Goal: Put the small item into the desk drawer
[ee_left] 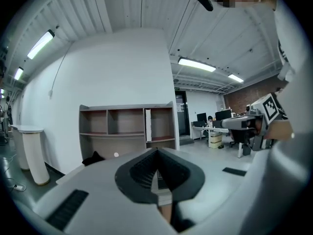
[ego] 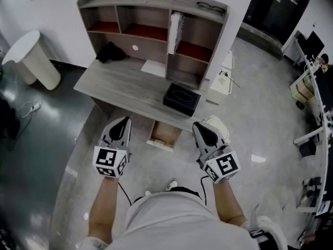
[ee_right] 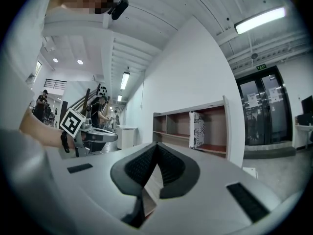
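A grey desk [ego: 119, 87] with a shelf hutch stands ahead of me. Below its front edge a wooden drawer [ego: 165, 133] is pulled open. On the desktop lie a black box [ego: 181, 99], a black crumpled thing [ego: 111, 52] and a white sheet [ego: 154, 67]. A small white round spot [ego: 135, 48] shows on the hutch's back panel. My left gripper [ego: 125, 120] hangs in front of the desk, left of the drawer, shut and empty [ee_left: 157, 151]. My right gripper [ego: 197, 125] hangs right of the drawer, jaws also together with nothing between them [ee_right: 156, 145].
A white bin [ego: 32, 59] stands left of the desk and a low white cabinet [ego: 221, 82] at its right end. A white patterned box [ego: 176, 33] stands upright in the hutch, and glasses [ego: 210, 6] lie on top. Office desks line the far right.
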The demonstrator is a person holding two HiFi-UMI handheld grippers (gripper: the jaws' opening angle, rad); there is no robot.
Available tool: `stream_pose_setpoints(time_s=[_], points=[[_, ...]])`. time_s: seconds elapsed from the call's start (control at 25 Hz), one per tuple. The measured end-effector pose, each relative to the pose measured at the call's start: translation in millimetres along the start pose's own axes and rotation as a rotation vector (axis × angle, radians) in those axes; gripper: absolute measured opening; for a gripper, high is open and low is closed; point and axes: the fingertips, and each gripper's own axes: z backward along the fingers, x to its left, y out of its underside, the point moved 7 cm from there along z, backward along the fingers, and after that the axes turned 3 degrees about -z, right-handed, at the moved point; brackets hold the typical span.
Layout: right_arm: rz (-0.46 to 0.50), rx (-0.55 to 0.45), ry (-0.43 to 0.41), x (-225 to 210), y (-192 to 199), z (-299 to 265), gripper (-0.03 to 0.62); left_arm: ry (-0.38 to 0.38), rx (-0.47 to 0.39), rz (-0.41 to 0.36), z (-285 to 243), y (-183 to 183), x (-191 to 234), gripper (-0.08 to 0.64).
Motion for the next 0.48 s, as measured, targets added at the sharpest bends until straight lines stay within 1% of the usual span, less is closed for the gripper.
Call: stream_pose_setpoints(time_s=[0.2,0.48], points=[[0.010,-0.014,0.014,-3,-9,0,0.023,-0.041,-0.057,-0.005,21,-19,11,0.017],[0.012,-0.020,0.043,-3,-15,7,0.023,-0.109,-0.130,-0.004,70,-32,26,0.017]])
